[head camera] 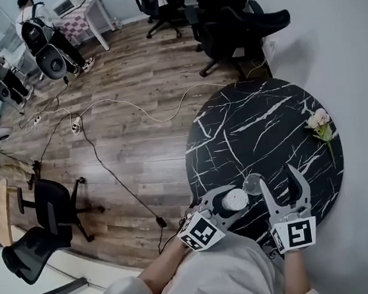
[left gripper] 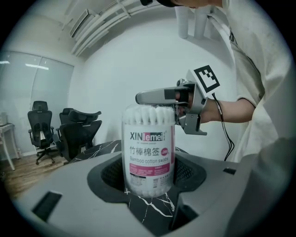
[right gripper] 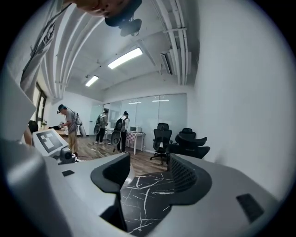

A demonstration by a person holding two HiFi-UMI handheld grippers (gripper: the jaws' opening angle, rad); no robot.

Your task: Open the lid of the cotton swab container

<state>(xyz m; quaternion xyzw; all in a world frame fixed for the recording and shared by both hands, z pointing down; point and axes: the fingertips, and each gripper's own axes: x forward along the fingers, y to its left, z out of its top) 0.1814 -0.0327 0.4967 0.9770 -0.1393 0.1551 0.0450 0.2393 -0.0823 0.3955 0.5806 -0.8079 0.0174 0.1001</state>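
Clear plastic cotton swab container (left gripper: 148, 152) stands upright on the black marble table (head camera: 255, 127), clamped low in the jaws of the left gripper (head camera: 226, 204). Right gripper (head camera: 278, 176), jaws apart and empty, sits just beside it. Advise pinching only the top rim and lifting straight, left hold firm.

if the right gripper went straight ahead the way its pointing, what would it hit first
Nothing near, as far as I can tell: the right gripper points open jaws over bare black marble table, office chairs far beyond its edge.
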